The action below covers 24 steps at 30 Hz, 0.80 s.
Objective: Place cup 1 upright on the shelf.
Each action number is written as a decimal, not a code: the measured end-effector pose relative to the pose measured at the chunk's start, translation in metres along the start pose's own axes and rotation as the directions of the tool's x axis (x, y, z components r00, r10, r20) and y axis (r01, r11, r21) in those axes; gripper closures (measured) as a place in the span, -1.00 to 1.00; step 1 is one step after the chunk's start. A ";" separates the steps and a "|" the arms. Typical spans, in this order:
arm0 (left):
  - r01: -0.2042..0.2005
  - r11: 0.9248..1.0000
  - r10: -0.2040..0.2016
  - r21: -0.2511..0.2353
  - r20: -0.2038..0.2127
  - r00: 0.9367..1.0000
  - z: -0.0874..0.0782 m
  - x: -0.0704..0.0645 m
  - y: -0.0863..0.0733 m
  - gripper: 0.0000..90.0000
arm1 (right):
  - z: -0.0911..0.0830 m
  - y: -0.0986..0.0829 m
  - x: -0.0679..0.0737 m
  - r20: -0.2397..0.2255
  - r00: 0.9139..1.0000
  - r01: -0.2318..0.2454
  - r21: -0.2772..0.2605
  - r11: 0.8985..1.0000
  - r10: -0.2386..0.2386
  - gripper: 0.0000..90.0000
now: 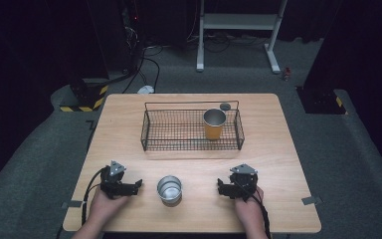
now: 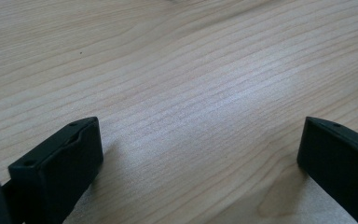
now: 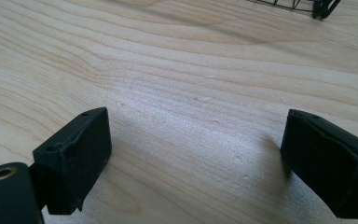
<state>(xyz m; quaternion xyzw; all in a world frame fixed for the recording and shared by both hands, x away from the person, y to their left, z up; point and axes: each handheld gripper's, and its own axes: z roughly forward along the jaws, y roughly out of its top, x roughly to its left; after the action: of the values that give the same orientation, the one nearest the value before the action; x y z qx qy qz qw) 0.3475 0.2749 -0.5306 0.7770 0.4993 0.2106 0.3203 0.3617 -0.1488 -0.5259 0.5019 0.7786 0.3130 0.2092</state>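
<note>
High view, target: silver cup (image 1: 169, 188) stands upright on the wooden table (image 1: 278, 149), mouth up, near the front edge, in the gap between the two grippers.
Cup axis: vertical; round body, so no preferred side for a grasp across the rim or wall.
Left gripper (image 1: 129, 187): rests on the table just left of the cup, jaws pointing right, toward it. Close to the cup but apart from it.
Left gripper state: jaws spread wide, nothing between them; in the left gripper view (image 2: 200, 154) bare wood grain lies between the two black jaws.
Right gripper (image 1: 222, 188): rests on the table to the right of the cup, jaws pointing left, toward it. Gap to the cup looks a little larger than on the left side.
Right gripper state: jaws also spread, holding nothing; in the right gripper view (image 3: 196, 149) bare table lies between them, with a corner of the basket at the top edge.
Nearer hand: the left, by a small margin, as judged from the high view.
Farther out: black wire basket (image 1: 149, 130) sits at mid-table, well behind the cup; a yellow cup (image 1: 214, 124) stands upright in its right part.
Behind basket: small dark round object (image 1: 225, 106) on the table; too small to identify.
Judgement: the coming move is likely a short sideways reach to the silver cup, then a lift back toward the basket.
</note>
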 end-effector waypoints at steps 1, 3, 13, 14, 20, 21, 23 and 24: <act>-0.002 1.000 0.002 0.004 0.005 1.000 0.000 0.000 0.000 -0.99 | 0.000 0.000 0.000 -0.003 1.000 0.001 0.002 1.000 -0.001 -0.81; -0.001 1.000 0.001 0.003 0.005 1.000 0.000 0.000 0.000 -0.99 | 0.000 0.000 0.000 -0.003 1.000 0.002 0.002 1.000 -0.002 -0.81; 0.024 0.999 -0.022 -0.040 0.035 0.999 -0.006 0.006 0.004 -1.00 | 0.000 0.000 0.000 -0.003 1.000 0.001 0.002 1.000 -0.001 -0.81; 0.031 0.998 -0.029 -0.048 0.043 0.999 -0.008 0.006 0.004 -1.00 | 0.000 0.000 0.000 -0.003 1.000 0.001 0.002 1.000 -0.001 -0.81; 0.018 0.997 -0.011 -0.075 0.086 0.996 -0.016 0.004 0.009 -0.99 | 0.000 0.000 0.000 -0.003 1.000 0.001 0.002 1.000 -0.001 -0.81; 0.020 0.996 -0.012 -0.082 0.092 0.996 -0.018 0.004 0.010 -0.99 | 0.000 0.000 0.000 -0.003 1.000 0.001 0.002 1.000 -0.001 -0.81; 0.026 0.995 -0.016 -0.098 0.098 0.995 -0.021 0.004 0.012 -0.99 | 0.000 0.000 0.000 -0.003 1.000 0.001 0.002 1.000 -0.001 -0.81; 0.029 0.994 -0.018 -0.105 0.105 0.994 -0.022 0.005 0.013 -0.99 | 0.000 0.000 0.000 -0.003 1.000 0.000 0.002 1.000 0.000 -0.82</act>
<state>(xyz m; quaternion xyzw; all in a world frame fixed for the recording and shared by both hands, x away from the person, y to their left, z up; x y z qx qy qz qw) 0.3432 0.2816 -0.5056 0.7628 0.4792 0.1926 0.3891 0.3620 -0.1490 -0.5258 0.5016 0.7794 0.3130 0.2075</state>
